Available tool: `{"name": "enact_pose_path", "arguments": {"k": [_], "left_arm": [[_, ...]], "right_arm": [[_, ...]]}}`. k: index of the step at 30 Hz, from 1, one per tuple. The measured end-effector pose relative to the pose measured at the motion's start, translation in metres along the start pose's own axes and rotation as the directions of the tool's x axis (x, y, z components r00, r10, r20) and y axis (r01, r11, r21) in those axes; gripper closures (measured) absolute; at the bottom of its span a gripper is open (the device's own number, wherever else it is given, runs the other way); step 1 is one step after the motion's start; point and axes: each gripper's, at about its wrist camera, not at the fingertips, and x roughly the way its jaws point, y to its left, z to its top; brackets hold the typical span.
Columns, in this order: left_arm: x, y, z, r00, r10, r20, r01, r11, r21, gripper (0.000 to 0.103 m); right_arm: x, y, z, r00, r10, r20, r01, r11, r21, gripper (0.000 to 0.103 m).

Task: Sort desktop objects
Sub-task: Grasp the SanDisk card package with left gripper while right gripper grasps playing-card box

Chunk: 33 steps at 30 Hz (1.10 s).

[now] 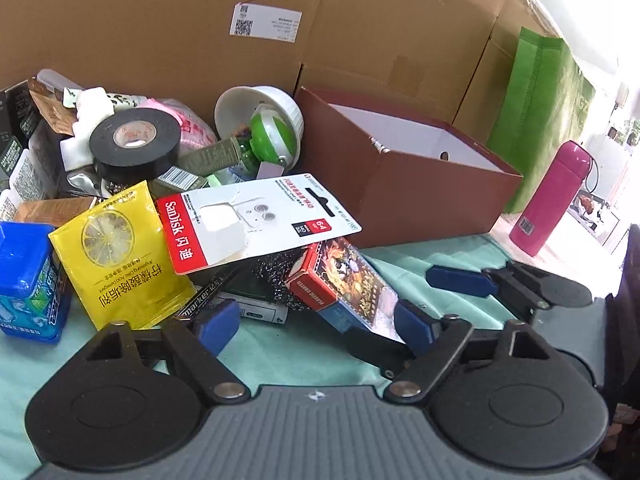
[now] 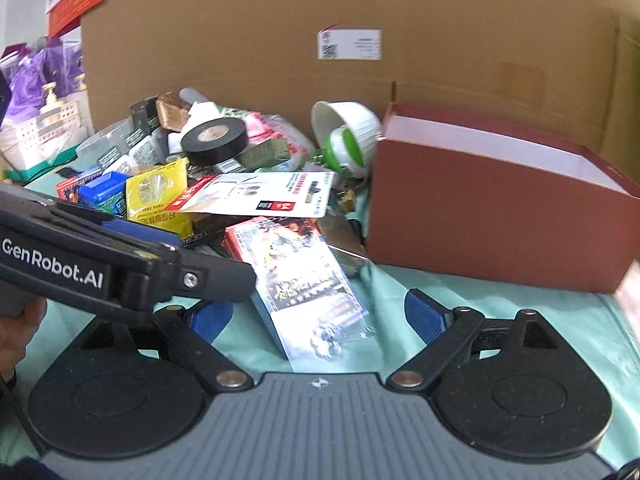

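A cardboard wall (image 1: 160, 20) backs the desk (image 1: 304, 348), which wears a teal cloth. A brown box (image 1: 400, 184) stands open at its back right, beside the clutter. A card deck (image 2: 296, 276) lies at the pile's front edge, between the right gripper (image 2: 320, 316)'s spread, untouching fingers. The left gripper (image 1: 316, 322) gapes just before the pile, holding nothing.

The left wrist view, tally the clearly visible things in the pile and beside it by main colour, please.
Yellow: 1, the lemon sachet
Black: 1, the tape roll
Blue: 1, the blue-lidded box
Pink: 1, the flask
White: 2, the ribbed bowl and the SanDisk card
Brown-red: 1, the open box
Total: 7
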Motion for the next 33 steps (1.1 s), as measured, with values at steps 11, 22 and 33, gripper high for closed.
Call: {"name": "enact_pose_path", "arguments": {"k": [11, 22, 33], "left_arm": [[-0.002, 0.017, 0.011, 1.0, 0.006, 0.015, -0.005, 0.997, -0.078, 0.025], [0.018, 0.045, 0.03, 0.997, 0.057, 0.059, -0.028, 0.913, -0.407, 0.031], [0.039, 0.038, 0.045, 0.996, 0.059, 0.071, -0.023, 0.905, -0.424, 0.082]], "right_arm": [[0.034, 0.011, 0.008, 0.998, 0.041, -0.056, -0.046, 0.995, -0.091, 0.035], [0.001, 0.025, -0.013, 0.997, 0.015, -0.079, -0.025, 0.991, -0.128, 0.039], [0.002, 0.023, -0.018, 0.996, 0.02, -0.084, -0.027, 0.996, -0.08, 0.037]]}}
